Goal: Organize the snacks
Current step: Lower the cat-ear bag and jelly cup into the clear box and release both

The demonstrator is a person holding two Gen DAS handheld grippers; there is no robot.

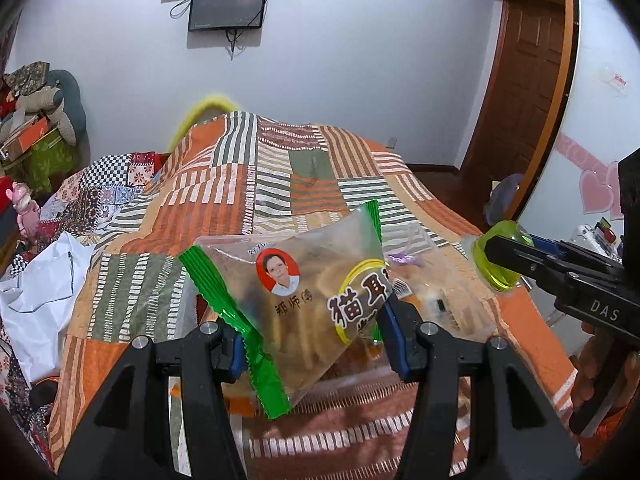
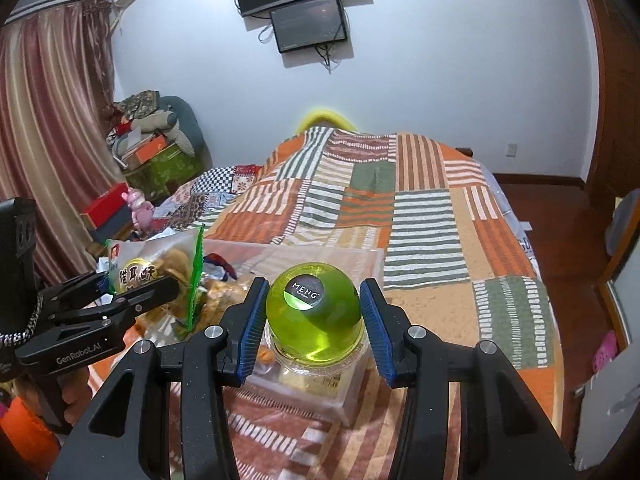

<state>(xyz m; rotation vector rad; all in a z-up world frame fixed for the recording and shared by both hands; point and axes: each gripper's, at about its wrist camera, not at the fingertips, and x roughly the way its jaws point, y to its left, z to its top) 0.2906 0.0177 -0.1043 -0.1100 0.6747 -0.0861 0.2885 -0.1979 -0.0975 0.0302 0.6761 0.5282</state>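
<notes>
Snack packet (image 1: 296, 300), green-edged, is gripped by the left claw (image 1: 310, 344) at frame centre; the green-lidded jar (image 2: 316, 312) is flanked by the released right claw (image 2: 316, 324), above the bed (image 2: 432, 216).

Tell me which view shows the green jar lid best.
Right wrist: the green jar lid sits centred between the right gripper fingers, label readable. The left wrist view catches only its edge, partly hidden by a finger.

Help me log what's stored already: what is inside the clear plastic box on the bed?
Inside the clear box: some wrapped snacks, one with a purple wrapper. The green-edged snack bag in the left gripper and the green-capped jar cover the rest.
</notes>
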